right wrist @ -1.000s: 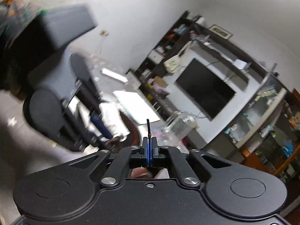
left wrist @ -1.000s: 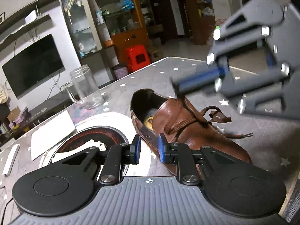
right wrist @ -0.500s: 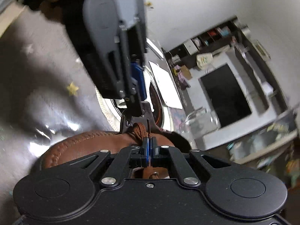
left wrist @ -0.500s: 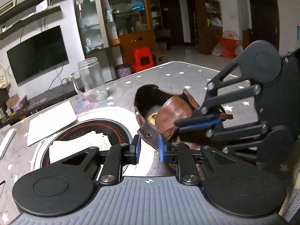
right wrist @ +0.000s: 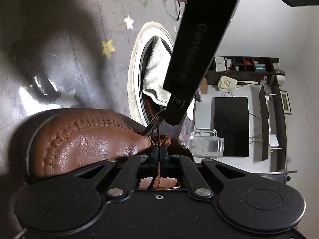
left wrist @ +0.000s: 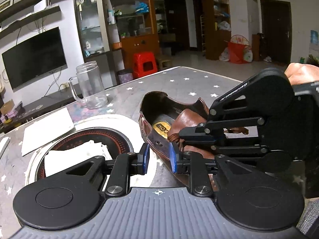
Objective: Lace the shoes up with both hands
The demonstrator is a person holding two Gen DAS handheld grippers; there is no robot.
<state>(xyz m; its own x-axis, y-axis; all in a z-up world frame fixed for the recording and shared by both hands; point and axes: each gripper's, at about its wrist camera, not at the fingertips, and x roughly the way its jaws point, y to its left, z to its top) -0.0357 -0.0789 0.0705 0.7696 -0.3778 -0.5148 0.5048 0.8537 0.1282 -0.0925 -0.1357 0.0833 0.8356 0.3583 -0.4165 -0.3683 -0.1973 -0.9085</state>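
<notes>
The right gripper [right wrist: 159,156] pinches the brown lace [right wrist: 157,181] at the shoe [left wrist: 191,127], threading an eyelet [left wrist: 159,143]. The left gripper [left wrist: 159,159], part-open and empty, must take the lace tip next.

Your table [left wrist: 179,79] wears a grey, star-printed cover. On it, from the left wrist view, the brown shoe [left wrist: 191,119] lies at centre; at nine o'clock of it a round cooktop [left wrist: 111,139] carrying a folded cloth [left wrist: 79,155], at ten a white sheet [left wrist: 47,127], at eleven a glass mug [left wrist: 91,85].

Brown shoe [left wrist: 185,119]: toe hidden behind right gripper [left wrist: 182,136]; lace [right wrist: 157,176] end cut off under gripper body.
</notes>
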